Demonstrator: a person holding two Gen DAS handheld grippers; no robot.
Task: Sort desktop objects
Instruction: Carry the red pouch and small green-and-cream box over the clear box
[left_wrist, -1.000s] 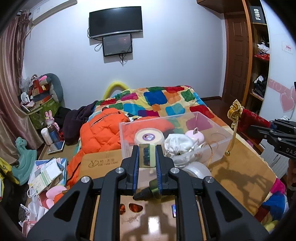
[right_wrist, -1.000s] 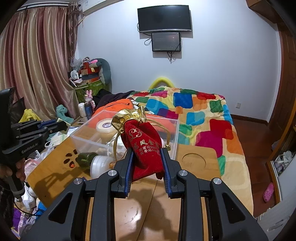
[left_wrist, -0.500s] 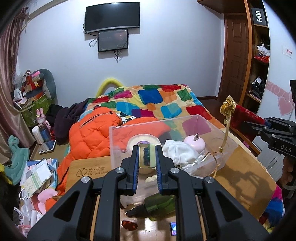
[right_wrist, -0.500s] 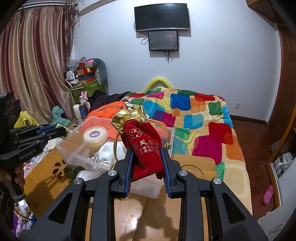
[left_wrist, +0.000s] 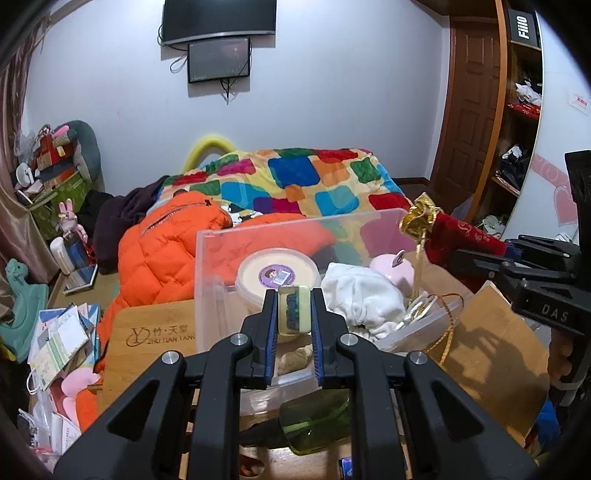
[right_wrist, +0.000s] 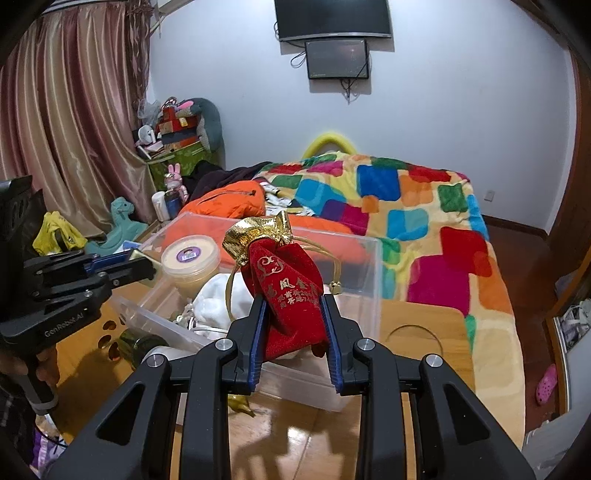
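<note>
The left gripper (left_wrist: 293, 314) is clamped on a small pale-yellow block with a dark centre (left_wrist: 293, 309), held above the near edge of the clear plastic bin (left_wrist: 214, 258) on the wooden tabletop (left_wrist: 147, 332). The right gripper (right_wrist: 293, 321) pinches a red velvet drawstring pouch (right_wrist: 286, 291) with a gold top over the same bin. Inside the bin lie a round lidded tub (left_wrist: 277, 273), a white cloth (left_wrist: 360, 295) and a pink round item (left_wrist: 393, 267); a green bottle (left_wrist: 316, 419) lies just outside it.
</note>
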